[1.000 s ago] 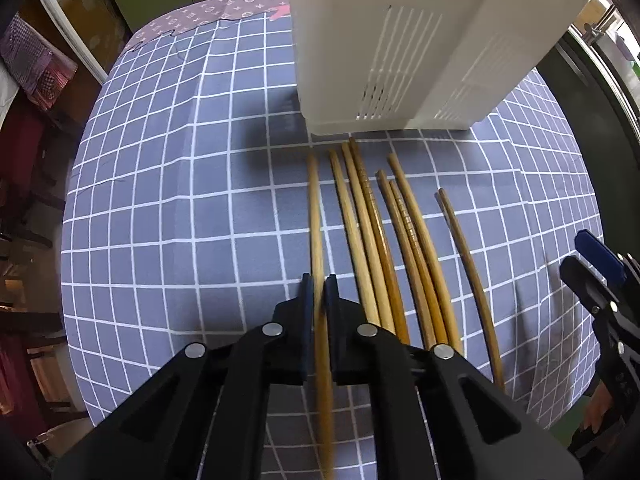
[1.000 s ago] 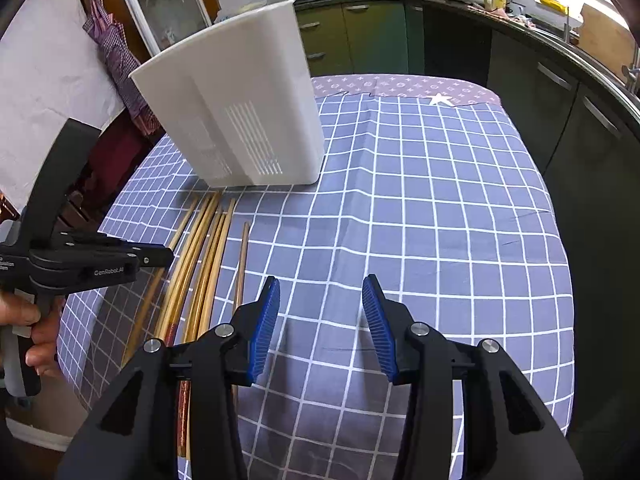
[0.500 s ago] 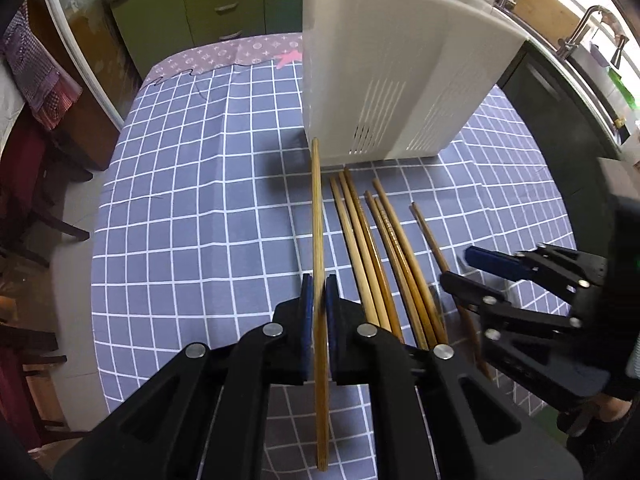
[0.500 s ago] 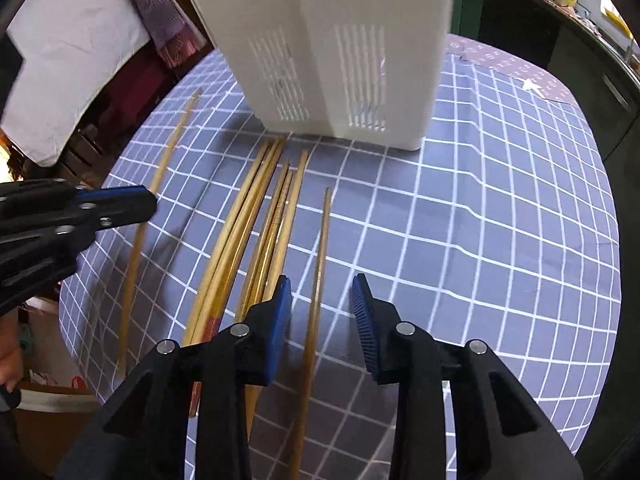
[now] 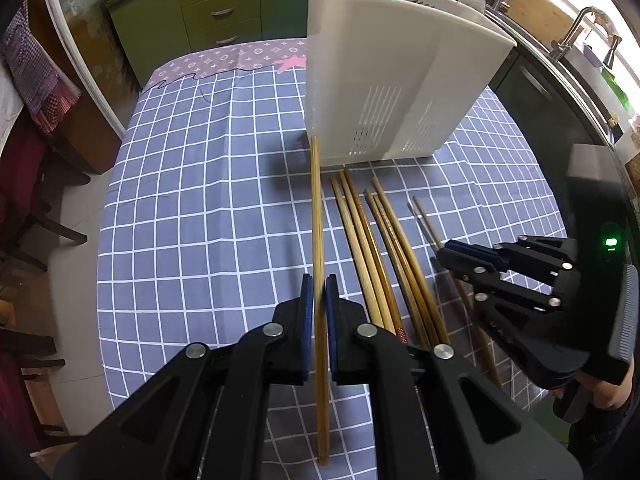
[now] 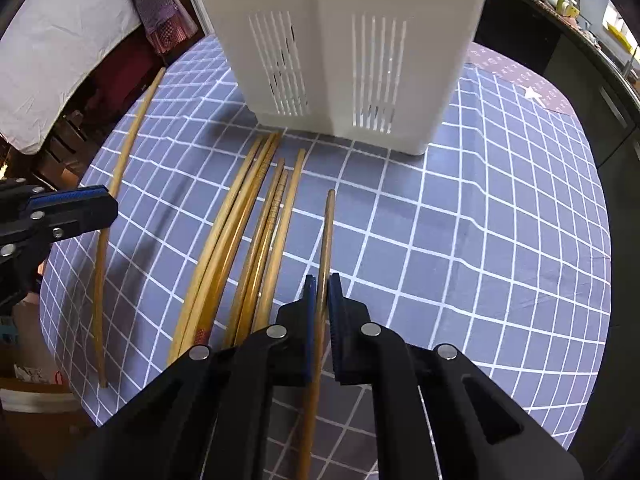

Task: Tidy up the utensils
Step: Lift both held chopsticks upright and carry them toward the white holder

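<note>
My left gripper (image 5: 316,284) is shut on a long wooden chopstick (image 5: 317,216) and holds it lifted above the checked tablecloth, its tip near the base of the white slotted utensil holder (image 5: 384,80). My right gripper (image 6: 322,284) is shut on the rightmost chopstick (image 6: 327,236), which lies low over the cloth. Several more chopsticks (image 6: 248,232) lie side by side between the two grippers, in front of the holder (image 6: 340,40). The right gripper also shows in the left wrist view (image 5: 460,256), and the left gripper shows in the right wrist view (image 6: 96,204).
The blue-grey checked cloth (image 5: 200,200) covers a table with edges at left and front. Green kitchen cabinets (image 5: 208,12) stand behind it. A dark counter with a sink tap (image 5: 576,28) runs along the right. Chairs (image 5: 32,200) stand at the left.
My left gripper has raised its chopstick off the cloth and pulled back. My right gripper has moved left onto the rightmost chopstick and shut on it.
</note>
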Action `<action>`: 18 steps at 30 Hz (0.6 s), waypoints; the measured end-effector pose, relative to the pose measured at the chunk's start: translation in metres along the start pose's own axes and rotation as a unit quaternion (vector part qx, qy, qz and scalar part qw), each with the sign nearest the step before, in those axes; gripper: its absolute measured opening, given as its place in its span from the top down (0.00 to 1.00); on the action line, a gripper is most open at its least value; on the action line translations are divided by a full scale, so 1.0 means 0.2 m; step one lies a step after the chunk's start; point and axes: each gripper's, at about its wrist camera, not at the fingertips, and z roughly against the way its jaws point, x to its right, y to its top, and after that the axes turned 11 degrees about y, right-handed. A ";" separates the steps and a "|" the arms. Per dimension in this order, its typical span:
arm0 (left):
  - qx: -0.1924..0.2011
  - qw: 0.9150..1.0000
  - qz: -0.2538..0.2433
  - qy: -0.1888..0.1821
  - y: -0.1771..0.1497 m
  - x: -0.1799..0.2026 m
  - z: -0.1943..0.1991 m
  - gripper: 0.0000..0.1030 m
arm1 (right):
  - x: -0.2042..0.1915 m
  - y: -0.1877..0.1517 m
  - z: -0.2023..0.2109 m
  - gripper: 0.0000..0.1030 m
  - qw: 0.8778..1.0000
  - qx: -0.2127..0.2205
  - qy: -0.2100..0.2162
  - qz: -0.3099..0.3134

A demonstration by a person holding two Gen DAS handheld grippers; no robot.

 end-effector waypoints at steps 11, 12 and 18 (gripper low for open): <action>0.017 1.000 0.000 -0.002 -0.02 -0.04 0.08 0.94 | -0.04 -0.12 0.52 0.94 0.990 0.137 0.030 0.005; 0.021 1.000 0.001 -0.002 -0.02 -0.05 0.10 0.94 | -0.04 -0.15 0.56 0.94 0.988 0.150 0.031 0.007; 0.043 0.999 0.001 -0.006 -0.05 -0.08 0.20 0.94 | -0.03 -0.27 0.82 0.94 0.978 0.207 0.028 0.008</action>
